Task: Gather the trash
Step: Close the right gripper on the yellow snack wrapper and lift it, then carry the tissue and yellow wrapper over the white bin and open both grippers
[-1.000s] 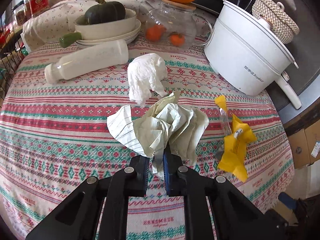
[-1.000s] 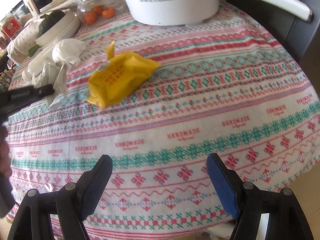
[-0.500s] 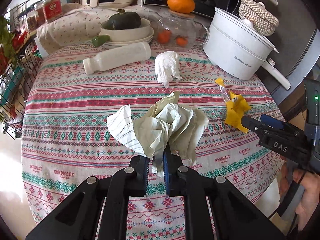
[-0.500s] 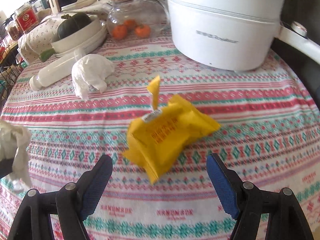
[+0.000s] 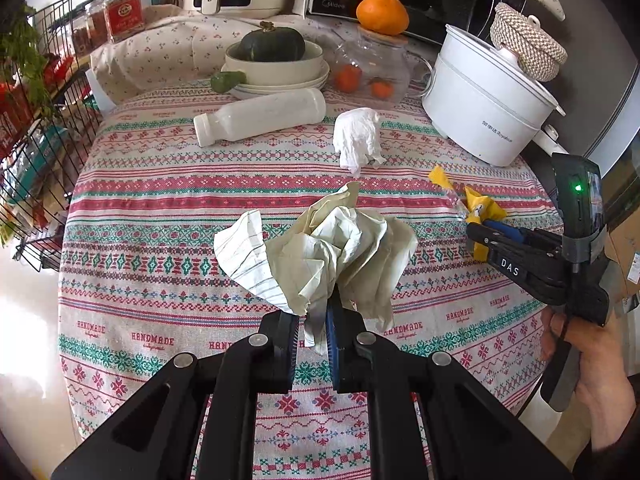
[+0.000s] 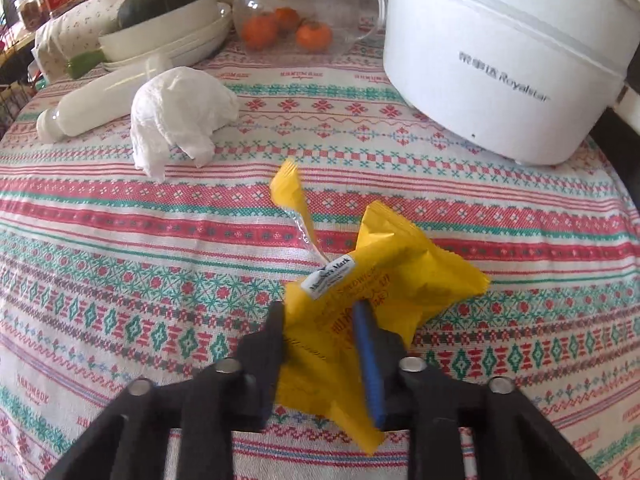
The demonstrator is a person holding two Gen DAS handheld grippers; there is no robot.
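My left gripper is shut on a crumpled ball of lined paper and holds it above the patterned tablecloth. My right gripper is closed on a yellow snack wrapper at the table's right side; it also shows in the left wrist view, with the wrapper between its fingers. A crumpled white tissue lies on the cloth further back. A white plastic bottle lies on its side behind it.
A white electric pot stands at the back right. A glass teapot with oranges and stacked bowls holding a green squash stand at the back. A wire rack is left of the table.
My left gripper has risen and pulled back with the paper. My right gripper has moved in over the yellow wrapper and closed from wide open onto it.
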